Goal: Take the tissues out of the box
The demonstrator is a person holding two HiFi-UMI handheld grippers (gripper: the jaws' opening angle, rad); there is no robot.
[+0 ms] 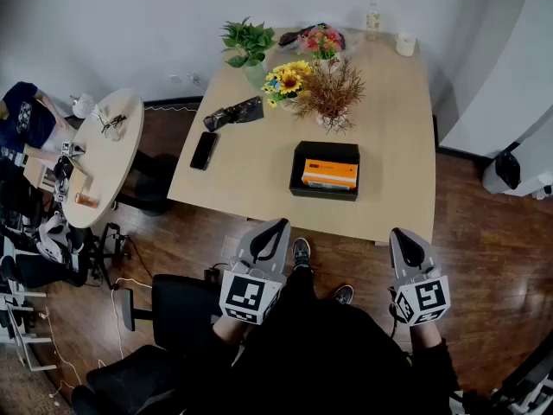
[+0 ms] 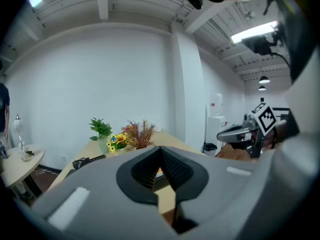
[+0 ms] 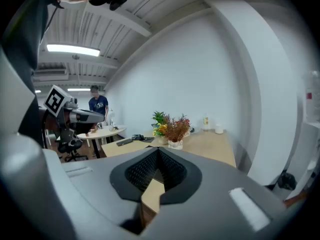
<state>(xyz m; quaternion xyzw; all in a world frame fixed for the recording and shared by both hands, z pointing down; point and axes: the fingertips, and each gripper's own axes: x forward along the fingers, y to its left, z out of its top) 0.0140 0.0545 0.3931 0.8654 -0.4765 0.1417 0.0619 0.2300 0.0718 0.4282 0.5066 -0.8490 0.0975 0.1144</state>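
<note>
An orange tissue pack [image 1: 329, 174] lies inside a black open box [image 1: 299, 180] near the front edge of the wooden table [image 1: 393, 128]. Both grippers hang in front of the table, well short of the box. My left gripper [image 1: 277, 225] is shut with nothing in it, its jaws meeting in the left gripper view [image 2: 161, 151]. My right gripper [image 1: 401, 233] is also shut and empty, as the right gripper view [image 3: 158, 154] shows. A sliver of the orange pack [image 2: 159, 172] peeps between the left jaws.
On the table stand a green plant [image 1: 246, 44], yellow flowers [image 1: 287, 79], a dried bouquet [image 1: 333, 92], pink flowers [image 1: 320, 40], a bottle [image 1: 372, 17], a cup [image 1: 405, 43], a phone [image 1: 204, 150] and a dark pouch [image 1: 235, 113]. A round side table [image 1: 108, 158] and a person [image 1: 24, 119] are at left.
</note>
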